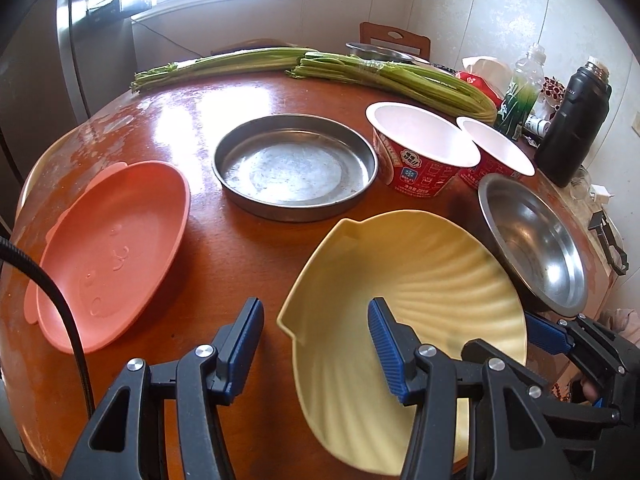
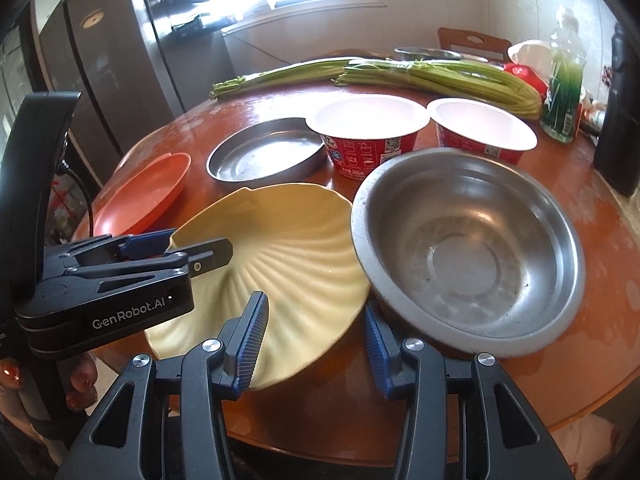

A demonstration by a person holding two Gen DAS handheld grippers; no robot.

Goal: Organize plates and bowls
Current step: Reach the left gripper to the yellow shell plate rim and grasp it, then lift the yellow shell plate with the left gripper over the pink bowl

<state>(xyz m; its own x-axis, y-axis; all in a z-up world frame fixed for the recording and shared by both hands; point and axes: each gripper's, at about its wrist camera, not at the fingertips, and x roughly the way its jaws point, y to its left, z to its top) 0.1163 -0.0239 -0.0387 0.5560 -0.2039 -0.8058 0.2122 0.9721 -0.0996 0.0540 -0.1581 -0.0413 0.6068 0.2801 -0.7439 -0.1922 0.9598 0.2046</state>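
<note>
Left tongs (image 1: 315,305) part-way apart, astride the left rim of the pale yellow, shell-ribbed plastic plate (image 1: 420,280): one blue pad outside the wall, the other over the ribbed inside. Right tongs (image 2: 314,304) likewise part-way apart, astride the same plate's right rim, inner pad over the ribs, outer pad down in the narrow gap beside the round stainless steel bowl (image 2: 468,256). Cannot tell, for either pair, clamped from merely straddling: seen from the opposite camera, each close against the rim, yet no pad plainly pressing. Yellow plate at the near edge of the round reddish-brown wooden surface (image 1: 240,248), squarely between the two hands, looking tilted rather than flat, its right rim touching or just under the steel bowl's rim. Widest span running left to right, from one pair of tongs to the other, so neither hand nearer; a two-handed carry, by the look of it. Off to the left, apart from it, a salmon-pink oval plastic plate (image 1: 116,248), closer to the left hand. Beyond, toward the middle, a shallow round metal pan (image 1: 296,168); right of that, two red paper bowls (image 1: 420,140) with white insides, side by side. Nothing stacked yet, so probably early in the sorting. Likely next: yellow plate leftward onto the pink one, both rims kept level, lifted clear of the steel bowl first to avoid dragging it along.
</note>
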